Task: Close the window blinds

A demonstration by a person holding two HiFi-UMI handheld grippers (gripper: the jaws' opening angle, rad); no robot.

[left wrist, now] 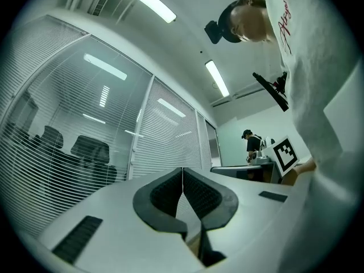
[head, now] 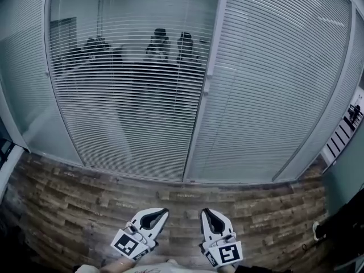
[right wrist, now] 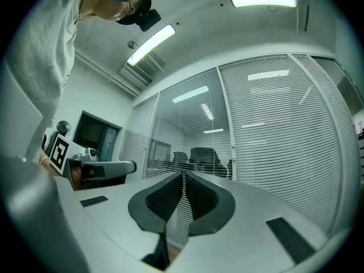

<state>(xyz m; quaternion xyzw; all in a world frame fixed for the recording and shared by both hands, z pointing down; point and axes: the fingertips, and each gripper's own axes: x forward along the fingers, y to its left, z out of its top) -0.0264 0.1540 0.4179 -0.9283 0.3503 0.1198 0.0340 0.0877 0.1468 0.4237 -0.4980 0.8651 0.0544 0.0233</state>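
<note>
A glass wall ahead carries white slatted blinds. The left pane's blinds (head: 128,90) have their slats turned open, so dark office chairs show through behind them. The right pane's blinds (head: 273,84) look denser and nearly opaque. My left gripper (head: 164,211) sits low in the head view, shut with nothing between its tips, well short of the glass. My right gripper (head: 203,212) is beside it, also shut and holding nothing. In the left gripper view the jaws (left wrist: 182,170) meet at the tips; the right gripper view shows the same on the right gripper (right wrist: 183,174). No cord or wand is visible.
A white frame post (head: 206,78) divides the two panes. Wood-pattern floor (head: 85,198) lies between me and the glass. A person (left wrist: 251,144) stands at a desk off to the right in the left gripper view. A dark monitor (right wrist: 91,132) hangs on the left wall.
</note>
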